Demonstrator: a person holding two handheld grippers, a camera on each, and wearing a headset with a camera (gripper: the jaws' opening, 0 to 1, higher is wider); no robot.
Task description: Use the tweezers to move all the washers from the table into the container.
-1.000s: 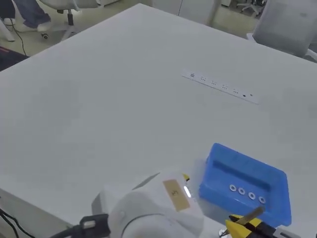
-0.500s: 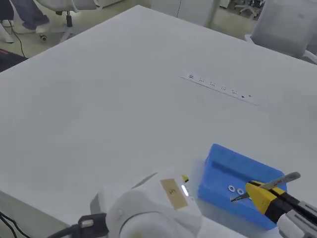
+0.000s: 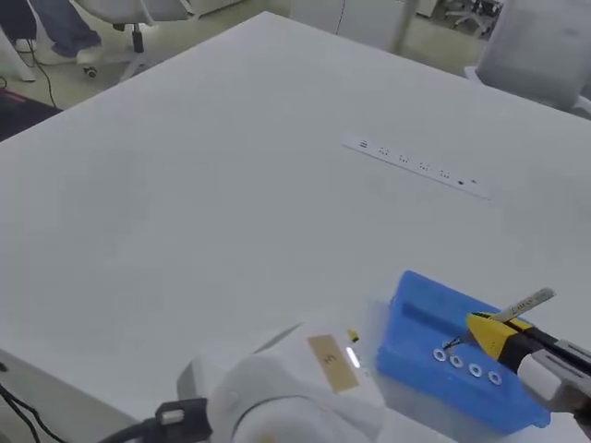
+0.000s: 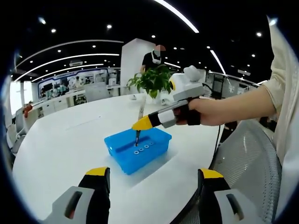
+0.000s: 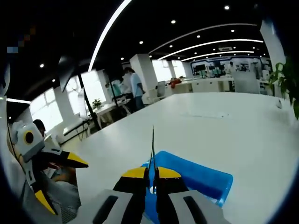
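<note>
Placing step: tweezers tip down in container

Tweezers (image 3: 526, 303) are clamped in the right tongs (image 3: 489, 332). In the right gripper view the jaws are seen closed flat on the shank. The long axis is tilted: tip down and to the person's left, tail up and right.

The tip is set inside the blue container (image 3: 406, 332), at the left end of the washers (image 3: 475, 369). Four are laid in a row along the container floor. Touching or just above the end washer can't be told, and whether a washer is pinched in the tip is too small to read.

Left tongs (image 4: 155, 173) are held wide open with nothing between them. They are pointed at the container from the near side, well short of it. Right is the nearer, and the only one on the job.

Judged: a drop-off is in hand. A straight lift along the tweezers axis would be needed next to clear the wall. Whether washers are left on the table (image 3: 231, 185) can't be told.
</note>
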